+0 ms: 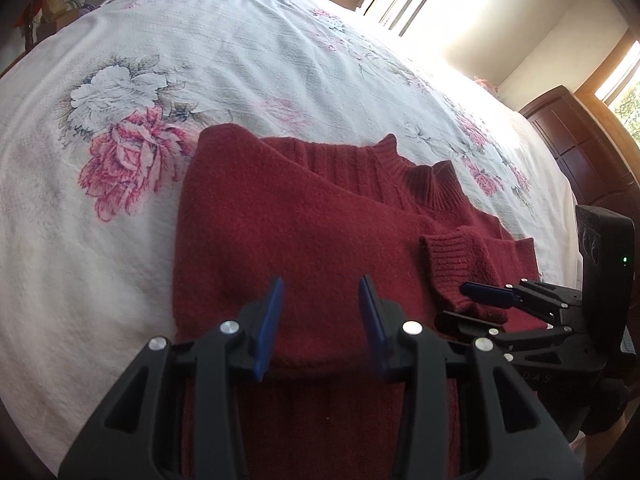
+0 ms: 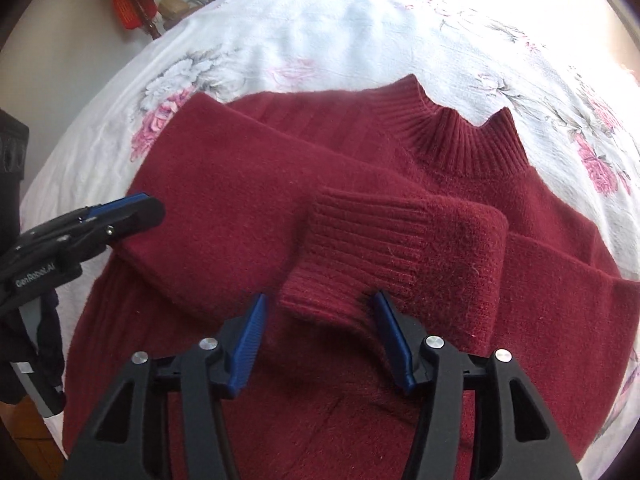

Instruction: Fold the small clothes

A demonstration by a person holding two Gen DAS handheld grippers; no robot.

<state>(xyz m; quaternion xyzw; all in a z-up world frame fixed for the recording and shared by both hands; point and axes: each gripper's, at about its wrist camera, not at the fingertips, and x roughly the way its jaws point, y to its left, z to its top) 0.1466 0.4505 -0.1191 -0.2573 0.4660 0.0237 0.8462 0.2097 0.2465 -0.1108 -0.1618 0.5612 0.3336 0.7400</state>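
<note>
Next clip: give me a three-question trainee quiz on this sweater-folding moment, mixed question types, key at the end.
1. True or false: both sleeves of the red sweater lie folded across its body.
2. The left gripper is: A) open, B) shut on cloth, C) out of view.
3. Fill in: the ribbed cuff lies just ahead of the ____ gripper, on the floral bedspread.

Key: 1 true; 2 A; 3 right.
</note>
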